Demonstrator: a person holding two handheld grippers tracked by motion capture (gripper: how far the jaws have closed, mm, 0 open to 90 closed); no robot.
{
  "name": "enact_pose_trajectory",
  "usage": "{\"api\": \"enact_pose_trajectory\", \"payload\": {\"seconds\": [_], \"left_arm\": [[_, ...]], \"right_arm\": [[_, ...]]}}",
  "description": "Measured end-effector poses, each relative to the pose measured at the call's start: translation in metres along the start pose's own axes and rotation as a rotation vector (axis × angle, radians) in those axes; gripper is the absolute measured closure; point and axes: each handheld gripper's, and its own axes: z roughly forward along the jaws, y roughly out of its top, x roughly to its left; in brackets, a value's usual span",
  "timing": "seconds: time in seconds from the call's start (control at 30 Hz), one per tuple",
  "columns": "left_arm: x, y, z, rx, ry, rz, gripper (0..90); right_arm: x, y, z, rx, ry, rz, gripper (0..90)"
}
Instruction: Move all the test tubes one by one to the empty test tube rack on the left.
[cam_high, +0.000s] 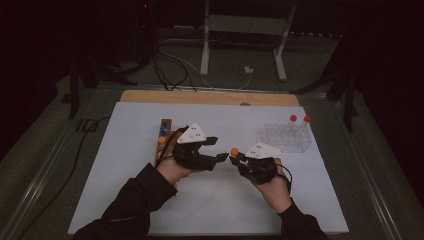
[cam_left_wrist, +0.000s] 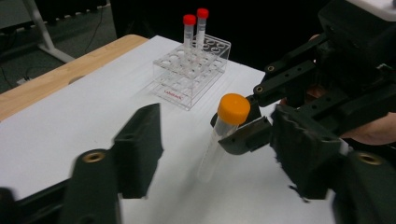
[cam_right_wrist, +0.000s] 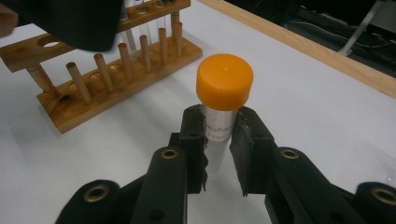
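My right gripper (cam_high: 236, 157) is shut on a clear tube with an orange cap (cam_high: 234, 151), held upright above the white sheet. In the right gripper view both pads (cam_right_wrist: 194, 135) press on the tube (cam_right_wrist: 224, 81) just below its cap. My left gripper (cam_high: 218, 149) stands just left of the tube, jaws apart and pointed toward it. In the left gripper view the tube (cam_left_wrist: 232, 109) stands between and beyond my left gripper's (cam_left_wrist: 217, 154) jaws, untouched by them, with the right gripper (cam_left_wrist: 243, 128) clamped on it.
A clear plastic rack (cam_high: 287, 136) holding two red-capped tubes (cam_high: 293, 119) stands at the right rear. A wooden rack (cam_high: 163, 135) with blue and orange caps sits left of my left hand. The white sheet (cam_high: 210, 200) covers the table; its wooden edge (cam_high: 210, 97) runs along the back.
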Motion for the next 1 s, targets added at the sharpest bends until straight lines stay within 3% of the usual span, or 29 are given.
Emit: {"api": "enact_pose_trajectory", "payload": {"seconds": [0.23, 0.43, 0.77, 1.0], "left_arm": [[-0.005, 0.002, 0.010, 0.002, -0.017, 0.012, 49.9], [-0.007, 0.002, 0.020, 0.034, -0.014, 0.058, 57.5], [-0.007, -0.001, 0.032, 0.066, -0.018, 0.061, 66.7], [-0.008, 0.000, 0.032, 0.071, -0.005, 0.070, 71.5]], "right_arm": [[0.002, 0.000, 0.000, 0.001, 0.013, -0.002, 74.3], [0.003, 0.001, 0.002, 0.001, 0.018, -0.002, 74.3], [0.004, 0.000, 0.004, 0.011, 0.026, -0.009, 74.3], [0.004, 0.000, 0.004, 0.011, 0.034, -0.002, 74.1]]}}
